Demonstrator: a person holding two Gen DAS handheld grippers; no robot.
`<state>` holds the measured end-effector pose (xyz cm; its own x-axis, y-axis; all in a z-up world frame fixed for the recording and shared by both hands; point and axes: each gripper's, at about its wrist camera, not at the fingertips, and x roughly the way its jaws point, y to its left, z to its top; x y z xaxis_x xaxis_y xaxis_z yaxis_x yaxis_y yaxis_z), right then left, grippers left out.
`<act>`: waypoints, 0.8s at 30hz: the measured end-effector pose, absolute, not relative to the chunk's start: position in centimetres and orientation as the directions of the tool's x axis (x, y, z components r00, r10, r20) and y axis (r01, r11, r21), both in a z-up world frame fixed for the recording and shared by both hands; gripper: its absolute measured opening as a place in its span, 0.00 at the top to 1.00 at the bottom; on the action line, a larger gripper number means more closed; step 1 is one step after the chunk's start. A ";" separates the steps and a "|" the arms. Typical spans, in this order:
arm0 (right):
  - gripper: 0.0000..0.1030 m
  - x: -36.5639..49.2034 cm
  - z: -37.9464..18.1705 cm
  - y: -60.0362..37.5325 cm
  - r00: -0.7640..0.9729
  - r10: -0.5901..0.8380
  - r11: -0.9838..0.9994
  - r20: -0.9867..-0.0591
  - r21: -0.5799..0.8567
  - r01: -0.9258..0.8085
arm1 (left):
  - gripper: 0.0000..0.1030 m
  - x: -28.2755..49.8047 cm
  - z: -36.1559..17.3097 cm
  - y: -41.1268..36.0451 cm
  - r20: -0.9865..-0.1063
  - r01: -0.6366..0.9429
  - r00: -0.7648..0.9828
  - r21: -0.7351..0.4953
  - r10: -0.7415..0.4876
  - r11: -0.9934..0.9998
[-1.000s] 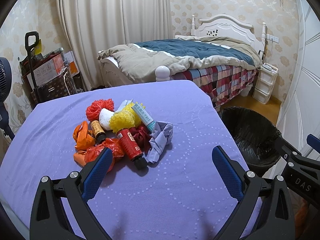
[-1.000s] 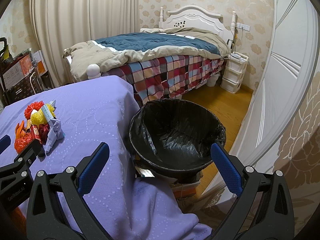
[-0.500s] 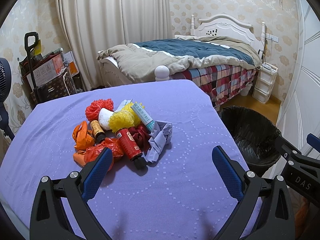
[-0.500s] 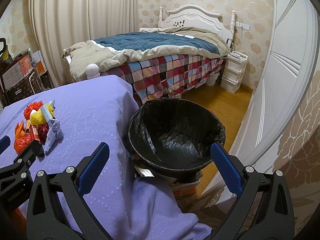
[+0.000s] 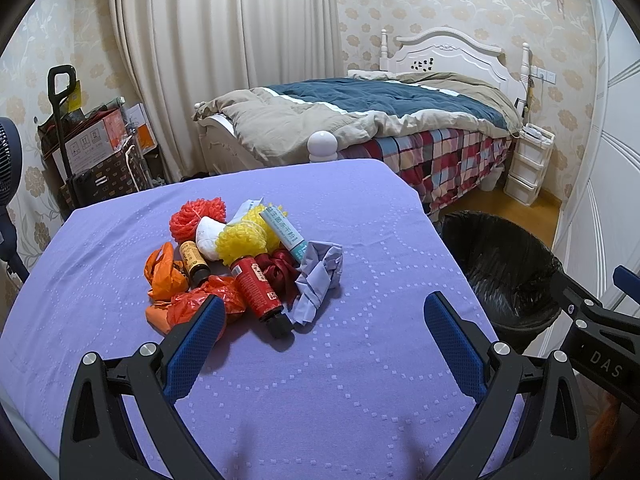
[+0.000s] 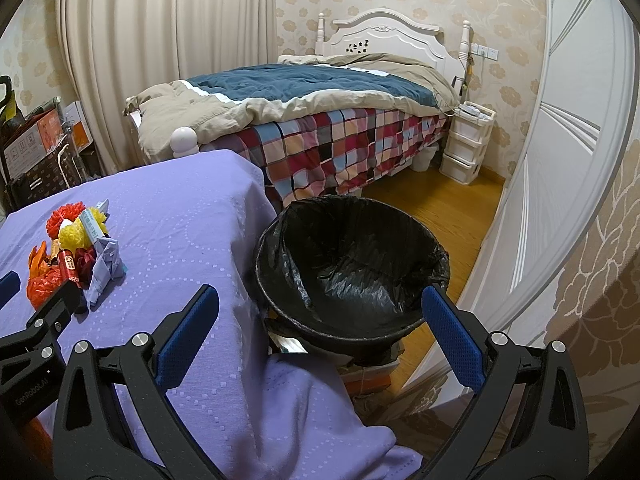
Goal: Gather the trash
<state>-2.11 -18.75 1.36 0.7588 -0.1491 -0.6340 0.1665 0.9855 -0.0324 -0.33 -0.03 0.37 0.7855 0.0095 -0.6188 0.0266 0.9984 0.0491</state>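
With both the left gripper [image 5: 320, 332] and right gripper [image 6: 320, 328] spread empty, we judge the crumpled lilac wrapper [image 5: 320, 280] just ahead light and soft, best pinched mid-fold.

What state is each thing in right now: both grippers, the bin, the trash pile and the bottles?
left gripper: open, empty, short of the pile
right gripper: open, empty, facing the bin
trash bin: lined with a black bag, nothing visible inside
trash pile: heaped on the purple tablecloth, untouched
red bottle: lying on its side
brown bottle: lying on its side
curtain: drawn shut
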 end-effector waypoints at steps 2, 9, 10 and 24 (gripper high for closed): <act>0.04 -2.1 1.3 -18.8 0.759 -0.150 0.985 -0.634 -0.032 0.167 | 0.06 -0.3 0.4 0.0 -0.619 0.026 0.786 0.049 0.010 0.998; 0.04 -2.0 1.3 -18.8 0.758 -0.149 0.986 -0.635 -0.032 0.166 | 0.06 -0.3 0.4 0.0 -0.618 0.026 0.786 0.051 0.011 0.998; 0.04 -2.0 1.3 -18.8 0.758 -0.148 0.986 -0.635 -0.032 0.166 | 0.06 -0.3 0.4 -0.1 -0.619 0.026 0.786 0.050 0.010 0.998; 0.04 -2.0 1.3 -18.9 0.758 -0.149 0.985 -0.636 -0.032 0.167 | 0.06 -0.4 0.3 -0.4 -0.618 0.032 0.786 0.048 0.005 0.998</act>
<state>-1.97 -18.95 1.25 0.7575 -0.1486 -0.6357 0.1667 0.9855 -0.0317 -0.40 -0.36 0.34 0.7858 0.0050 -0.6184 0.0318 0.9983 0.0484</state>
